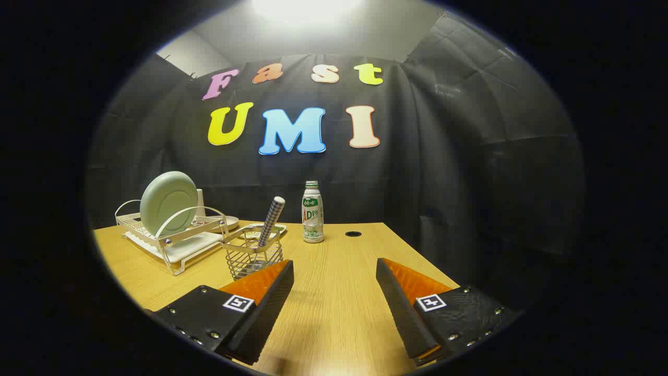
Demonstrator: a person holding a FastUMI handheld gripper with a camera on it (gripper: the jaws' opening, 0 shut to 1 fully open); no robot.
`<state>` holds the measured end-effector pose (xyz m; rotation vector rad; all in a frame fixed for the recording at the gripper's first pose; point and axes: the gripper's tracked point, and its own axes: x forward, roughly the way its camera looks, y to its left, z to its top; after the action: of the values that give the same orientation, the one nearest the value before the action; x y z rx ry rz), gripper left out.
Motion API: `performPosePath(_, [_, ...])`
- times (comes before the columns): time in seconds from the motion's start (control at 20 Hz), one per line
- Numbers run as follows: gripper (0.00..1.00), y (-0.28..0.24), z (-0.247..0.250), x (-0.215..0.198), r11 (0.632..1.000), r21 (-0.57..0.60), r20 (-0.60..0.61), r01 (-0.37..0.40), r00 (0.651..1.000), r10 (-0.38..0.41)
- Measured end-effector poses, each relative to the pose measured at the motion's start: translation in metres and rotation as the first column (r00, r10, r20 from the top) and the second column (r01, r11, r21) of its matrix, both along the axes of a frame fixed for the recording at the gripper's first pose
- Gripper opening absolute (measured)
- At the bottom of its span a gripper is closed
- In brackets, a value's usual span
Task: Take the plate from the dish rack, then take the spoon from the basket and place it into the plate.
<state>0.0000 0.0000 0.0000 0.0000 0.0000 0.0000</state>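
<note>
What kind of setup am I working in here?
Likely a staged recording booth, not a kitchen: black cloth wall, wooden table with dish rack, wire basket, bottle. Gripper open above table.

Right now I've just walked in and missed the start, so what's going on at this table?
Nothing has been picked up. The gripper hangs over the wooden table with its fingers spread wide and nothing between them. Beyond the fingers, the plate stands upright in the dish rack. Beside the rack, the spoon's checked handle sticks out of the wire basket. A bottle stands farther back.
</note>
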Motion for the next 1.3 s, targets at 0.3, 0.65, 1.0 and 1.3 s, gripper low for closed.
performPosePath(0.3, [0.98,-0.006,-0.005,0.059,1.0,0.003,-0.039,0.027,0.999,-0.026])
performPosePath(0.65, [0.97,-0.016,0.075,0.091,0.993,-0.019,0.036,0.116,0.993,-0.115])
performPosePath(1.0, [0.97,0.005,0.142,-0.003,0.981,-0.123,0.0,0.15,0.988,-0.152])
performPosePath(1.3, [0.97,0.058,0.165,-0.064,0.992,-0.114,-0.025,0.045,0.999,-0.048])
